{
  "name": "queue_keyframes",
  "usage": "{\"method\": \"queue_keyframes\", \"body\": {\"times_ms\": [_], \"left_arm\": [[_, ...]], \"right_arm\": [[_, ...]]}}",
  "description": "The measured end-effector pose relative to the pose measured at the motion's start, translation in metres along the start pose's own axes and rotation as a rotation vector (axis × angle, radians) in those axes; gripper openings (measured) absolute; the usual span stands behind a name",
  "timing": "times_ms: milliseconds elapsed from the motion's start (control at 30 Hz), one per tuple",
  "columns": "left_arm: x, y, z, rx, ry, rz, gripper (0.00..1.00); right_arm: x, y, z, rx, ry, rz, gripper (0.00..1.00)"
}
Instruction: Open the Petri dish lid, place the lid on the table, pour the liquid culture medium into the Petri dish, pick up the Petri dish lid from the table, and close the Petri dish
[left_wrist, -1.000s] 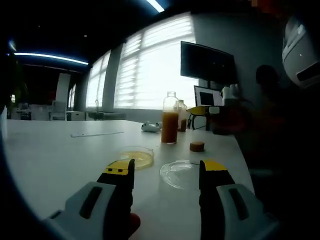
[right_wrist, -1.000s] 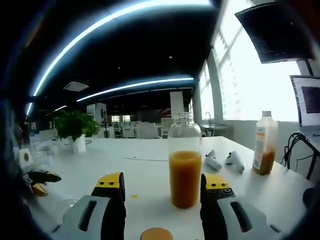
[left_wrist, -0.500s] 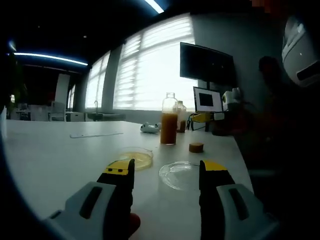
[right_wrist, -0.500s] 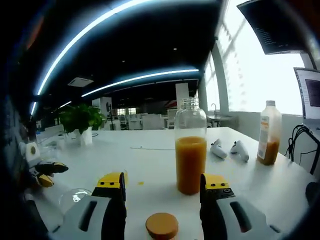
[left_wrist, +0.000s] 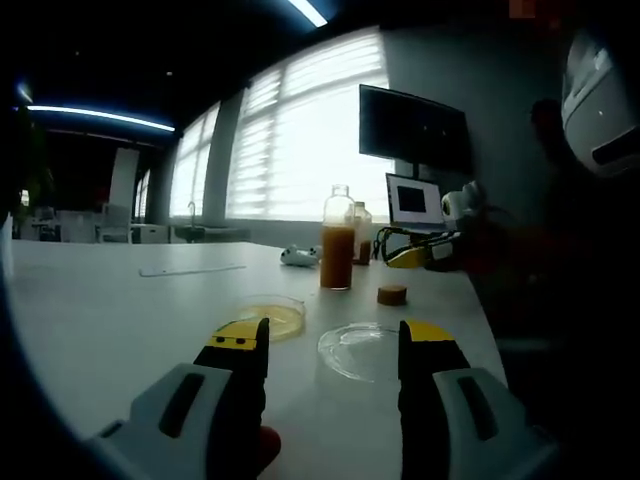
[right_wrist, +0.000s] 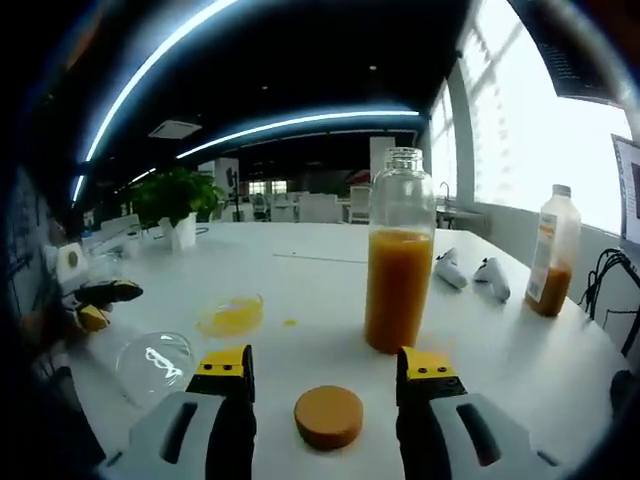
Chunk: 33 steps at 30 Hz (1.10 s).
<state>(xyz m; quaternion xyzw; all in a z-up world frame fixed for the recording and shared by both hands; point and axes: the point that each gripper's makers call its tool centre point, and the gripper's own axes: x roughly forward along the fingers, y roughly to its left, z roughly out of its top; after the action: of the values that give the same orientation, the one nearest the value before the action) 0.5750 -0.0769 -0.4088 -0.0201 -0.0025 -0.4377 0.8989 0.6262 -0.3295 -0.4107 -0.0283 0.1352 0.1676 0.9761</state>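
Since a second ago my right tongs (right_wrist: 322, 362) have drawn back and dipped: the orange cap (right_wrist: 328, 416), then barely peeking in at the bottom of the right gripper view, now lies in full between the spread jaws, and the Petri dish (right_wrist: 232, 315) with its yellow medium has come into sight. My left tongs (left_wrist: 333, 341) have hardly shifted. Both tongs are released, jaws apart and grasping nothing.

In the right gripper view the glass bottle (right_wrist: 399, 265) of orange liquid stands uncapped on the white counter (right_wrist: 320, 280), just beyond the cap. The Petri dish sits left of it, uncovered, and its clear lid (right_wrist: 154, 363) lies on the counter nearer me, apart from the dish. A second bottle (right_wrist: 553, 265) stands far right, with two white controllers (right_wrist: 470, 275) between it and the glass bottle.

In the left gripper view the dish sits beyond my left jaw, the lid between the jaws.
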Motion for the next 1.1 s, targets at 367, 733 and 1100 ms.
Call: {"method": "queue_keyframes", "body": {"times_ms": [367, 733, 1100], "left_arm": [[0.000, 0.001, -0.001, 0.001, 0.002, 0.004, 0.43], [0.001, 0.001, -0.002, -0.002, 0.006, 0.002, 0.43], [0.001, 0.003, -0.003, 0.000, 0.009, 0.002, 0.43]], "right_arm": [[0.005, 0.001, -0.025, -0.032, 0.097, 0.017, 0.43], [0.004, 0.003, -0.048, -0.040, 0.158, 0.034, 0.40], [0.009, 0.006, -0.055, -0.046, 0.190, 0.047, 0.31]]}}
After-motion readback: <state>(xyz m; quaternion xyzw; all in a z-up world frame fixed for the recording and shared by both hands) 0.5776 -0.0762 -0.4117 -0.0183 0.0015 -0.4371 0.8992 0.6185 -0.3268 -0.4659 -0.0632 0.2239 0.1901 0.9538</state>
